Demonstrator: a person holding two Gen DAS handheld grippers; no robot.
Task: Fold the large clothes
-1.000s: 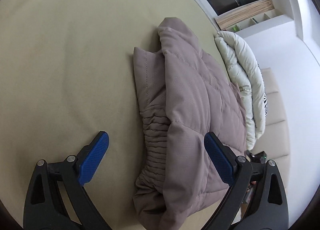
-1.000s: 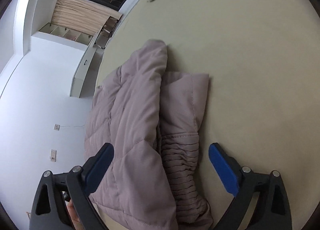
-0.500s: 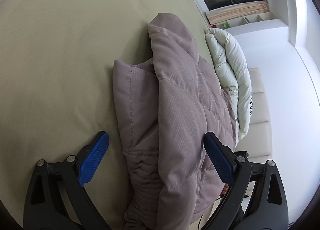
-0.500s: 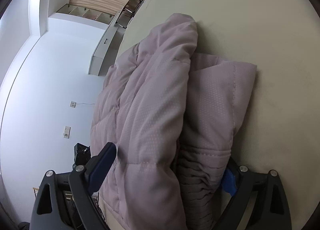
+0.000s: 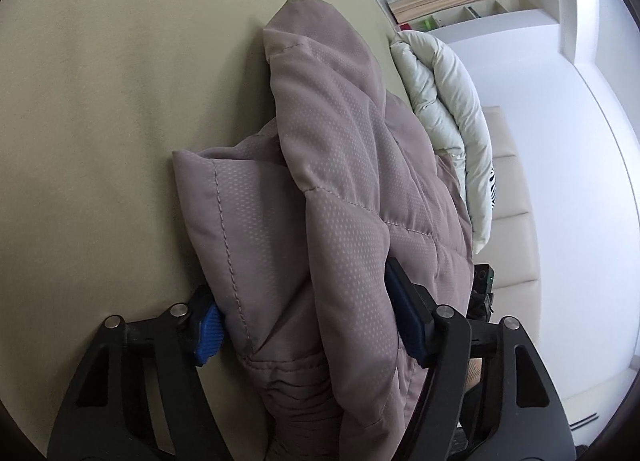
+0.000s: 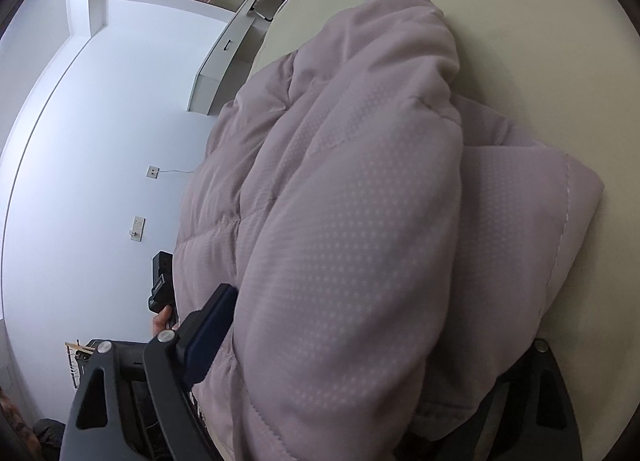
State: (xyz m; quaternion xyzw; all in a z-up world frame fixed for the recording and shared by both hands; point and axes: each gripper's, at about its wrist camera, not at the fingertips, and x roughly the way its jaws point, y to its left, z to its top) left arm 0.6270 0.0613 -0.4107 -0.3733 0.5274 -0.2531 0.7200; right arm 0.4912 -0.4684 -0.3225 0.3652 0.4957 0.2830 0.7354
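Note:
A mauve quilted puffer jacket lies folded in a thick bundle on a beige surface. My left gripper straddles its near end, jaws closing, and both blue pads touch the fabric on either side of the fold. In the right wrist view the same jacket bulges up between the jaws of my right gripper, which are also closing. Its left pad lies against the jacket's flank. Its right pad is buried under the fabric.
A white duvet is rolled up at the far edge of the surface, with a cream cushioned seat beyond it. A hand on a dark device shows left of the jacket. White walls and a shelf unit stand behind.
Both grippers moved forward and down onto the jacket, which now fills each view. The left jaws narrowed until the pads met the fabric. The right jaws narrowed slightly around the bundle.

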